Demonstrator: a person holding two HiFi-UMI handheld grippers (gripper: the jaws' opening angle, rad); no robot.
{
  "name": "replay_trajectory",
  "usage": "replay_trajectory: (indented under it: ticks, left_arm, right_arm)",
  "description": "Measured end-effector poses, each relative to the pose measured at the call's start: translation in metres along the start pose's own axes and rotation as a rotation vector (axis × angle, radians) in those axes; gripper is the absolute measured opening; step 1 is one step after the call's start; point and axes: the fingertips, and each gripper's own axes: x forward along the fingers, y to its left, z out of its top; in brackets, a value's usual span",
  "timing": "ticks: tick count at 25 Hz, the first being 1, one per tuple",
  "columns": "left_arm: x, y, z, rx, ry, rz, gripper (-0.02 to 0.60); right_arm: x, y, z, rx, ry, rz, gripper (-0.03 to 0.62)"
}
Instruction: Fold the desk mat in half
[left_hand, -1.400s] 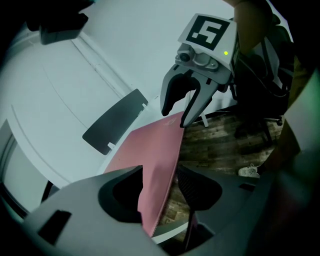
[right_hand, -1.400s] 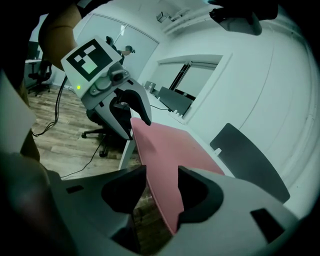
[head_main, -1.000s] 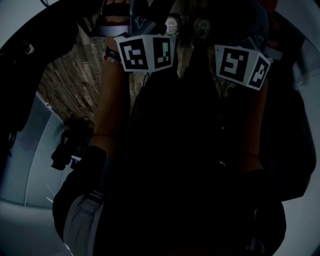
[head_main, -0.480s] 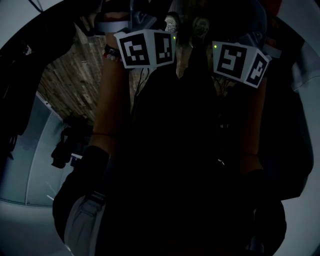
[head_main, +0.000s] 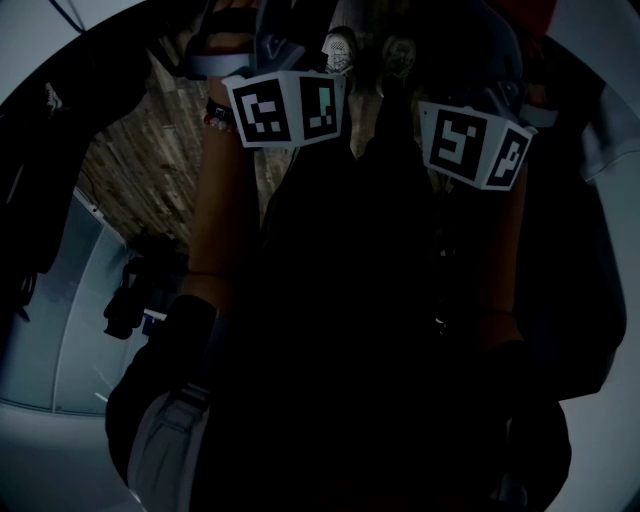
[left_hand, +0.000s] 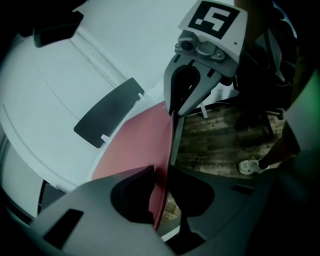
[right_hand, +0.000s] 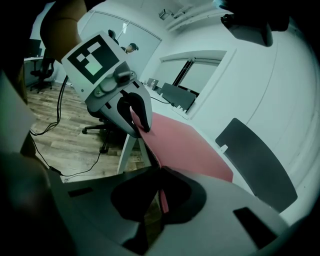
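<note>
Your left gripper (left_hand: 161, 175) has just been closing, and its jaws are now clenched on the long edge of the red desk mat (left_hand: 135, 145), which passes straight between them. Your right gripper (right_hand: 159, 175) has also just been closing and is pinched tight on the same edge, with the thin red sheet caught between its jaws.

The gripped edge runs in a straight line from one gripper to the other, along the side of the white table (left_hand: 60, 90) that faces the wood floor (left_hand: 220, 135). From that edge the rest of the mat spreads away flat over the table top. A dark flat sheet (left_hand: 107, 112) lies further in on the table, just beyond the mat's far side, and I cannot tell whether the two touch. Past the table's edge, down on the floor, a white shoe (left_hand: 248, 166) shows.

From the head view you get little: it is very dark. Both marker cubes sit side by side at the top of the picture, and neither the jaws nor the mat can be made out there.
</note>
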Motion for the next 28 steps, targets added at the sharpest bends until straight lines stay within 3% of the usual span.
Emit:
replay_trajectory:
  ticks: [6, 16, 28]
  left_arm:
    - [-0.011, 0.012, 0.014, -0.015, -0.005, 0.043, 0.034]
    - [-0.025, 0.032, 0.028, -0.022, 0.018, 0.049, 0.028]
    - [-0.031, 0.049, 0.036, -0.077, 0.072, 0.075, 0.028]
  right_arm:
    - [-0.011, -0.013, 0.004, -0.001, -0.012, 0.003, 0.040]
    - [-0.026, -0.034, 0.020, -0.024, -0.029, 0.002, 0.040]
    - [-0.031, -0.050, 0.032, -0.021, -0.046, 0.071, 0.040]
